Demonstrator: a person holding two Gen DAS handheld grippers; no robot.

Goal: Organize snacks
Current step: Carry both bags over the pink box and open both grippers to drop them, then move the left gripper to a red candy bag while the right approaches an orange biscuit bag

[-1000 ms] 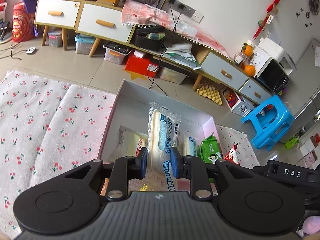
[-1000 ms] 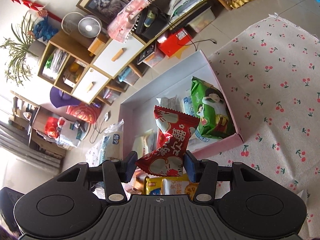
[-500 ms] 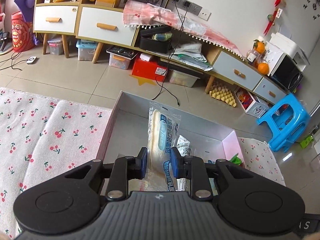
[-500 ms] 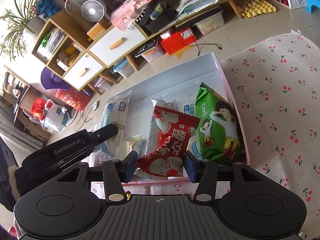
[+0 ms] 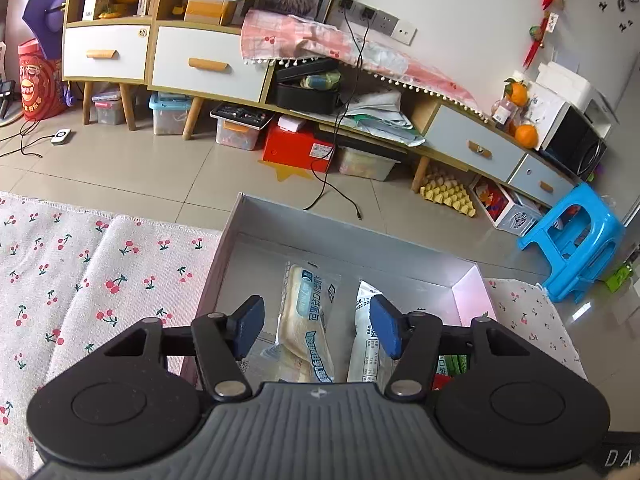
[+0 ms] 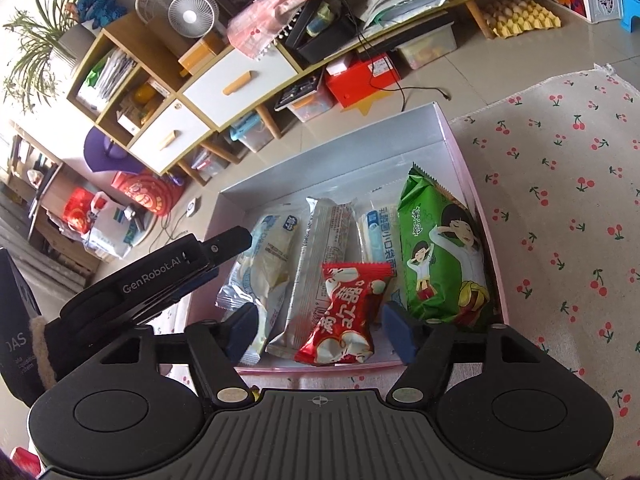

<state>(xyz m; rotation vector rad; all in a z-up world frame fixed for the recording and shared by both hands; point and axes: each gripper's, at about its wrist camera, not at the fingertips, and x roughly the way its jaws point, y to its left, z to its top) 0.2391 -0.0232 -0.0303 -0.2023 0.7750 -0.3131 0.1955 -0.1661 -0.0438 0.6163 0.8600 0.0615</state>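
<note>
Both grippers' jaws are opening, the left gripper (image 5: 316,330) releasing a bread pack (image 5: 306,320) and the right gripper (image 6: 318,330) a red candy packet (image 6: 344,316), both lying just ahead inside the box (image 6: 332,152) with the other snacks, so sorting looks nearly done.

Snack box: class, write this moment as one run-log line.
left gripper: opening, bread pack released | right gripper: opening, red snack released | box: five packs

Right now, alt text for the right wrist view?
Right gripper, jaws opening, hangs over a red snack packet lying free in a pink box beside a green packet and pale bread packets; left gripper enters from the left.
</note>
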